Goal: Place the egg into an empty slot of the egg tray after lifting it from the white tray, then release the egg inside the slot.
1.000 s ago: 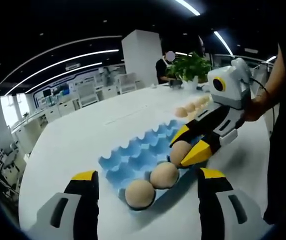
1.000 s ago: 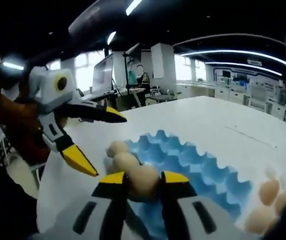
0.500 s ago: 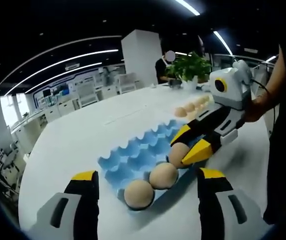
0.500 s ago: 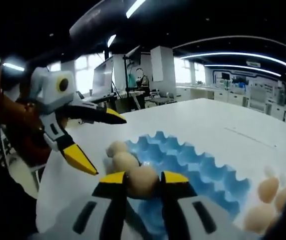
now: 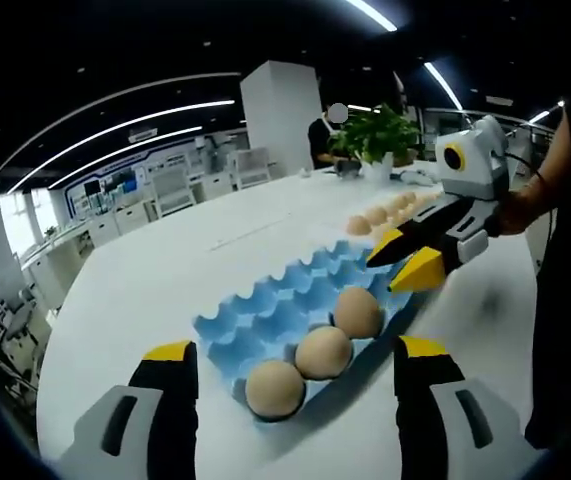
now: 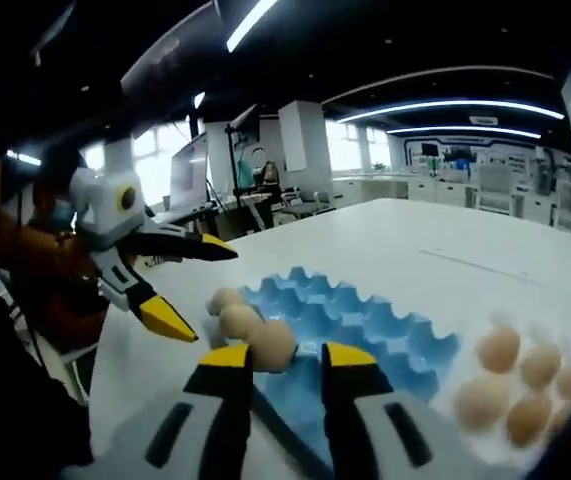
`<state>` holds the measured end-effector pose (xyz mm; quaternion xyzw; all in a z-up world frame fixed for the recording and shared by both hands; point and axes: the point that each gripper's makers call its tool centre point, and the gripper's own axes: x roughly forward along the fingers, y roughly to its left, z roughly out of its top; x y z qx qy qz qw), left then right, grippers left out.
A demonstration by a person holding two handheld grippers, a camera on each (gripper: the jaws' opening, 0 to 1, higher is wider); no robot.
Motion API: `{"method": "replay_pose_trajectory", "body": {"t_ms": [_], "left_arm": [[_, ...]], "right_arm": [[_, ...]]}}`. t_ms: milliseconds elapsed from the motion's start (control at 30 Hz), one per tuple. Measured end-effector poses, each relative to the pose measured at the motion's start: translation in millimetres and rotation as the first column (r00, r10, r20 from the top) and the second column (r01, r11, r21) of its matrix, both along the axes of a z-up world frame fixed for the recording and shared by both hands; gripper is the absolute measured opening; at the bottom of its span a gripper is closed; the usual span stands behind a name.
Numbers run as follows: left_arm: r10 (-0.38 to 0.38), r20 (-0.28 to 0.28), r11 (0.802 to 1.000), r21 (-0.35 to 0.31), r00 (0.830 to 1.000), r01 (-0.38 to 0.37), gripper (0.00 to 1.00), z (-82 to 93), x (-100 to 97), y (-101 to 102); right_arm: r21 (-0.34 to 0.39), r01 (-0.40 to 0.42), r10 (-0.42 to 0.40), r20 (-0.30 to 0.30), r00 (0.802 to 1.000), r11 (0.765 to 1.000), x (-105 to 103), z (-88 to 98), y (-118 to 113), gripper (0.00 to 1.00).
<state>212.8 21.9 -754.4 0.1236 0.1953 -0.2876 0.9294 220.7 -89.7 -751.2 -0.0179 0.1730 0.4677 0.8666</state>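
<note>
Eggs (image 5: 356, 312) (smooth, oval), moulded blue egg tray (image 5: 255, 310), right tool (image 5: 405, 262) parted

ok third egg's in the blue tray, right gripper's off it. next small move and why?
Probably swing the right gripper toward the loose eggs beyond the blue egg tray for the next pick. Its jaws stand open and empty, three eggs fill the near row, and many slots remain empty.
</note>
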Motion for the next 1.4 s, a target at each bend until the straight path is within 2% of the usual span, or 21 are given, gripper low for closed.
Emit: {"method": "replay_pose_trajectory", "body": {"t_ms": [167, 300, 333, 467, 567, 633, 667, 700, 733, 767, 800, 833, 867, 900, 1000, 1133, 1200, 1233, 1400], "left_arm": [[-0.006, -0.007, 1.000, 0.000, 1.000, 0.006, 0.80, -1.4, -0.2, -2], [-0.013, -0.019, 1.000, 0.006, 1.000, 0.013, 0.80, -4.5, -0.9, -5], [-0.016, -0.019, 1.000, 0.005, 1.000, 0.016, 0.80, -4.4, -1.1, -6], [-0.020, -0.016, 1.000, 0.003, 1.000, 0.020, 0.79, -2.9, -1.0, -7], [-0.021, -0.016, 1.000, 0.001, 1.000, 0.021, 0.79, -2.9, -0.9, -8], [-0.021, -0.015, 1.000, 0.000, 1.000, 0.021, 0.78, -2.8, -0.7, -8], [-0.020, -0.017, 1.000, -0.003, 1.000, 0.020, 0.78, -2.1, -0.3, -8], [-0.017, -0.019, 1.000, -0.004, 1.000, 0.017, 0.77, -2.1, -0.1, -8], [-0.015, -0.017, 1.000, -0.004, 1.000, 0.015, 0.77, -1.7, 0.0, -8], [-0.015, -0.014, 1.000, -0.006, 1.000, 0.015, 0.77, -1.0, 0.1, -8], [-0.014, -0.014, 1.000, -0.010, 1.000, 0.014, 0.77, -0.3, 0.0, -9], [-0.013, -0.014, 1.000, -0.014, 1.000, 0.012, 0.77, 0.3, -0.1, -9], [-0.011, -0.012, 1.000, -0.016, 1.000, 0.011, 0.76, 1.0, 0.0, -9], [-0.011, -0.013, 1.000, -0.016, 1.000, 0.011, 0.76, 1.1, 0.1, -9], [-0.013, -0.014, 1.000, -0.014, 1.000, 0.012, 0.76, 0.6, 0.2, -8], [-0.011, -0.014, 1.000, -0.017, 1.000, 0.011, 0.75, 1.2, 0.1, -8], [-0.007, -0.013, 1.000, -0.015, 1.000, 0.007, 0.75, 1.3, 0.1, -6], [-0.006, -0.012, 1.000, -0.015, 1.000, 0.005, 0.75, 1.4, 0.0, -6], [-0.003, -0.011, 1.000, -0.012, 1.000, 0.003, 0.74, 1.2, -0.8, -4]], "right_arm": [[0.000, 0.108, -0.108, 0.001, 0.994, 0.994, 6, 2.3, -39, 0.27], [-0.016, 0.207, -0.207, -0.011, 0.978, 0.978, 9, 0.5, -73, 0.27], [-0.026, 0.243, -0.244, -0.024, 0.970, 0.970, 9, -1.7, -87, 0.27], [-0.040, 0.350, -0.350, 0.024, 0.937, 0.936, 15, 3.4, -122, 0.26], [-0.074, 0.491, -0.485, 0.087, 0.870, 0.868, 24, 7.9, -167, 0.26], [-0.073, 0.541, -0.534, 0.090, 0.841, 0.838, 25, 8.6, -184, 0.26], [-0.094, 0.607, -0.600, 0.093, 0.794, 0.789, 26, 6.1, -212, 0.26], [-0.104, 0.636, -0.627, 0.108, 0.772, 0.765, 26, 6.5, -223, 0.26], [-0.102, 0.675, -0.661, 0.142, 0.737, 0.731, 26, 10.3, -240, 0.25], [-0.099, 0.683, -0.667, 0.154, 0.729, 0.724, 26, 11.7, -244, 0.25], [-0.104, 0.701, -0.684, 0.160, 0.712, 0.705, 25, 11.7, -253, 0.25], [-0.105, 0.721, -0.707, 0.147, 0.692, 0.685, 24, 9.1, -263, 0.25], [-0.108, 0.735, -0.728, 0.106, 0.678, 0.669, 22, 3.1, -270, 0.25], [-0.109, 0.743, -0.738, 0.093, 0.669, 0.660, 21, 0.2, -274, 0.25], [-0.119, 0.754, -0.753, 0.061, 0.655, 0.646, 21, -11.6, -284, 0.26], [-0.153, 0.744, -0.747, 0.046, 0.663, 0.650, 22, -24.0, -283, 0.26], [-0.166, 0.733, -0.739, 0.035, 0.672, 0.659, 22, -31.0, -281, 0.26], [-0.159, 0.727, -0.726, 0.076, 0.683, 0.668, 25, -28.1, -280, 0.26], [-0.156, 0.728, -0.726, 0.082, 0.683, 0.667, 23, -27.7, -278, 0.25]]}}
